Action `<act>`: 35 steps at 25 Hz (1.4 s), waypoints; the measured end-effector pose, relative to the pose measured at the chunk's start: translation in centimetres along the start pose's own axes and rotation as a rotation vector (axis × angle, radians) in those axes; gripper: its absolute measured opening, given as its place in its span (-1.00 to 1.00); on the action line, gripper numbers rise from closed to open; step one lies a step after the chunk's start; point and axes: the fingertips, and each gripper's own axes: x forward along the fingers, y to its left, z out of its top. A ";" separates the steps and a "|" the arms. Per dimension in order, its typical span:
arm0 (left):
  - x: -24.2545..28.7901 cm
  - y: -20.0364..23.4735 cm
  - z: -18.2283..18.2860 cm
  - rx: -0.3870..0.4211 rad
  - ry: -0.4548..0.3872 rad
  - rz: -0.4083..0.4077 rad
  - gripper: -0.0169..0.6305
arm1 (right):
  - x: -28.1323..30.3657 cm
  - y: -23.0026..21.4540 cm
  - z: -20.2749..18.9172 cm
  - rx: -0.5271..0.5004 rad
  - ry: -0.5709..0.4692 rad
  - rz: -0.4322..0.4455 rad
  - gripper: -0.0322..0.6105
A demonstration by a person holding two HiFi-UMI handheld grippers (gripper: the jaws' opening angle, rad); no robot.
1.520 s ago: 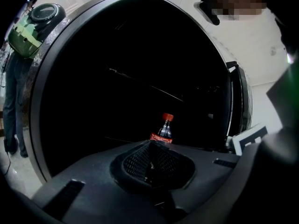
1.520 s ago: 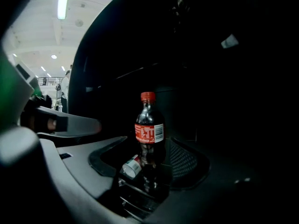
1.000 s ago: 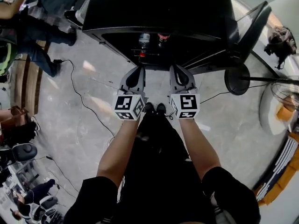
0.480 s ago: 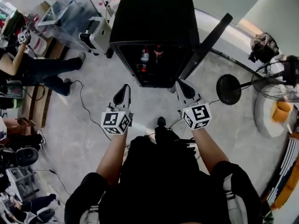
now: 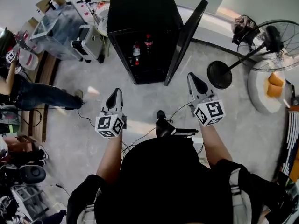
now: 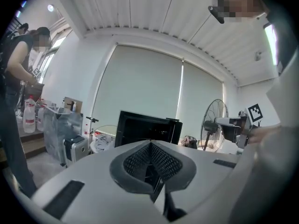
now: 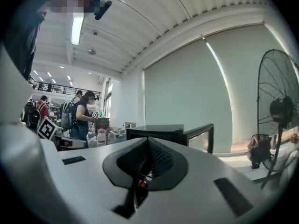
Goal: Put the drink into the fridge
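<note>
The black fridge (image 5: 140, 13) stands at the top middle of the head view with its door (image 5: 186, 36) swung open to the right. Two drink bottles (image 5: 136, 49) stand on a shelf inside, one with a dark body and red cap (image 5: 148, 40). My left gripper (image 5: 115, 94) and right gripper (image 5: 192, 79) are held out over the floor, well short of the fridge, both shut and empty. In the left gripper view the jaws (image 6: 150, 146) meet in front of the fridge (image 6: 140, 124). The right gripper (image 7: 148, 143) likewise points at the fridge (image 7: 159, 132).
A standing fan (image 5: 266, 38) with a round black base (image 5: 219, 73) is right of the door. Cables (image 5: 140, 136) run across the floor by my feet. A clear plastic bin (image 5: 56, 24) and a suitcase (image 5: 91, 41) sit left of the fridge. A person (image 5: 32, 92) stands at far left.
I have backed away from the fridge: it has shrunk toward the top of the view, and both grippers have drawn apart and back from its opening. The bottles stay inside.
</note>
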 end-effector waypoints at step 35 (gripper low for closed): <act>-20.3 -16.2 -1.8 -0.053 -0.032 -0.103 -0.90 | -24.3 11.0 -2.4 0.076 -0.054 0.055 -0.83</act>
